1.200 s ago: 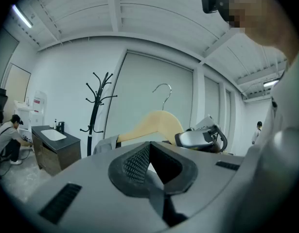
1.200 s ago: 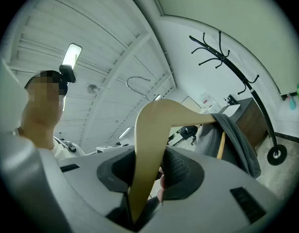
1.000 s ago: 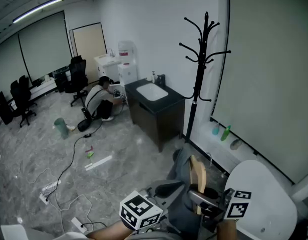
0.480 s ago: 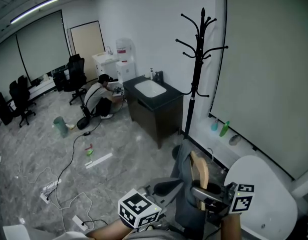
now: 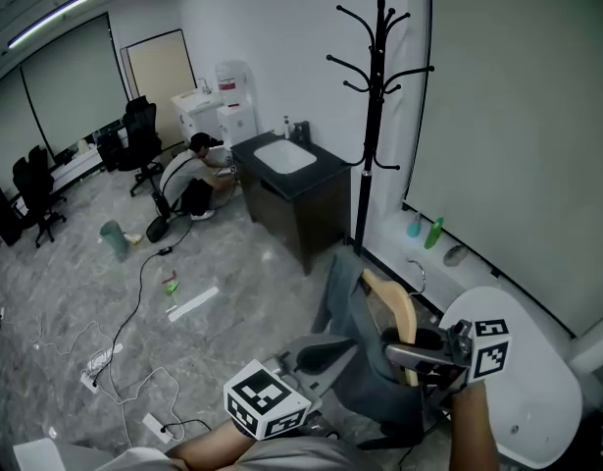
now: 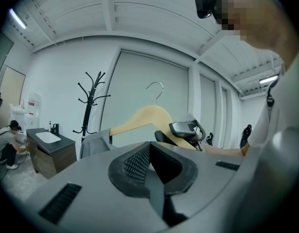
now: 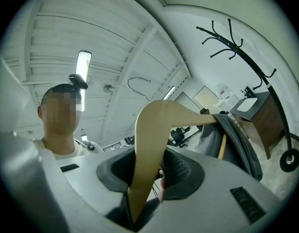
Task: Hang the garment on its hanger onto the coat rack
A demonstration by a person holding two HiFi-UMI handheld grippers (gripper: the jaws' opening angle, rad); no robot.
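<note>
The black coat rack stands against the white wall, past the dark cabinet; it also shows in the left gripper view and right gripper view. My right gripper is shut on one arm of the wooden hanger, whose metal hook points upward. The grey garment drapes from the hanger's far arm, well short of the rack. My left gripper sits low beside the garment's lower part; its jaws meet in a V with nothing visible between them.
A dark sink cabinet stands left of the rack's base. A person crouches beyond it near a water dispenser. A white round table is at my right. Bottles sit on the window ledge. Cables lie on the floor.
The right gripper has lifted the hanger and garment higher and slightly forward. The view has moved closer to the rack. The left gripper stays low beside the garment.
</note>
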